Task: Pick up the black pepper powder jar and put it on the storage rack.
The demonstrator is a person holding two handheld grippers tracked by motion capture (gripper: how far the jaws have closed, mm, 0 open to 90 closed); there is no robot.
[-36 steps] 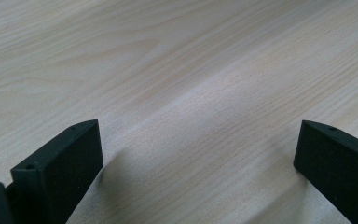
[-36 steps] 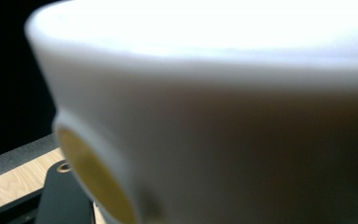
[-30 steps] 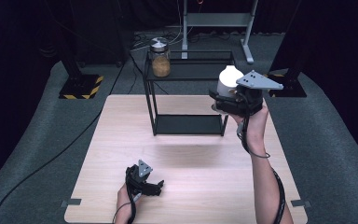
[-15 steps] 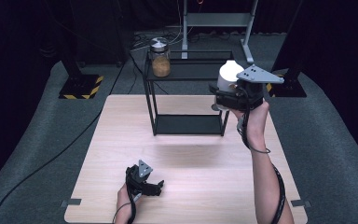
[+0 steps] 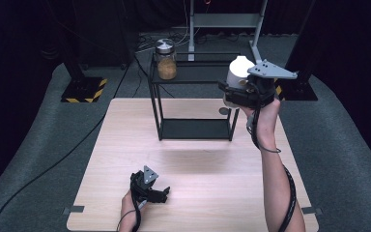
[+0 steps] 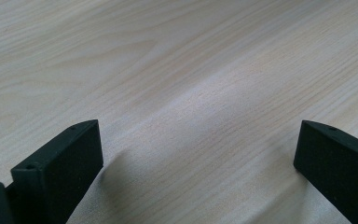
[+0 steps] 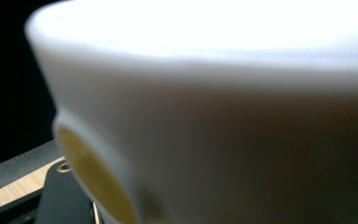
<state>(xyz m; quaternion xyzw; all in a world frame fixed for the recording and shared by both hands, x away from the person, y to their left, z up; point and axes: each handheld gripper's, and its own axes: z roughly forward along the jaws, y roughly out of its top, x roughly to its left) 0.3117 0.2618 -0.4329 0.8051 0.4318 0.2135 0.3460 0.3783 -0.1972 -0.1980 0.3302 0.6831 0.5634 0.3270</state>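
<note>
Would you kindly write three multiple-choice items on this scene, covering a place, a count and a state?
1. Where does the glass jar stand?
A. on the top shelf of the black rack
B. on the table
C. on the floor

2. How many shelves does the black rack have?
A. one
B. two
C. four

3. How is the left hand-held gripper?
A. shut on a jar
B. shut with nothing in it
C. open with nothing in it

Answers:
1 A, the jar sits at the top shelf's left end.
2 B, a top and a bottom shelf show.
3 C, its jaws stand wide apart over the bare wooden table, while the right hand-held gripper holds the white container.
</note>
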